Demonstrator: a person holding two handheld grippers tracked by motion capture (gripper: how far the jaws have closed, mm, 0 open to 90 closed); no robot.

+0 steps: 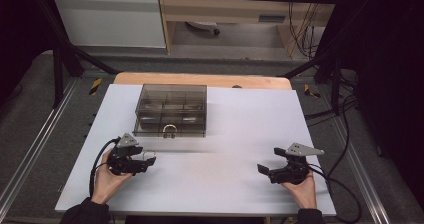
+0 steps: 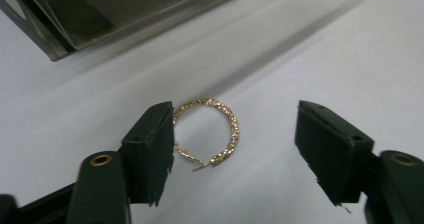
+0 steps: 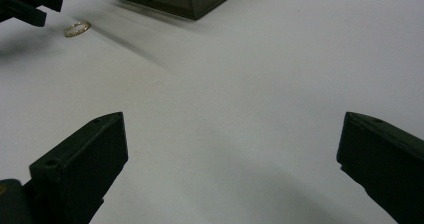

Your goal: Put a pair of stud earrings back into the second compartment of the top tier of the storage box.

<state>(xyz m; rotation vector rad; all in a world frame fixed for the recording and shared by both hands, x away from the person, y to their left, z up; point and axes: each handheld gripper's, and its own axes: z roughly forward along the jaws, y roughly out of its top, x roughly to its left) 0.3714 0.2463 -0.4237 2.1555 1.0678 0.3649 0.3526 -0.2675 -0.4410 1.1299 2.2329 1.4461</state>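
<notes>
Nearest to me, my right gripper (image 1: 267,170) rests low on the white table (image 1: 240,134), its jaws wide apart with nothing between them; I judge it idle for now. My left gripper (image 1: 148,161) is down at the tabletop with the gold hoop earring (image 2: 207,132) lying flat between its jaws. One pad touches the hoop's edge and the other stands well clear, so the jaws are apart and nothing is clamped yet. Farther off, the smoked clear compartment box (image 1: 171,110) sits on the table with its lid down, and a second gold hoop (image 1: 169,130) shows through its near wall. By my reading, one earring is already stowed; I have yet to grip this one, lift it and get it into the box.
</notes>
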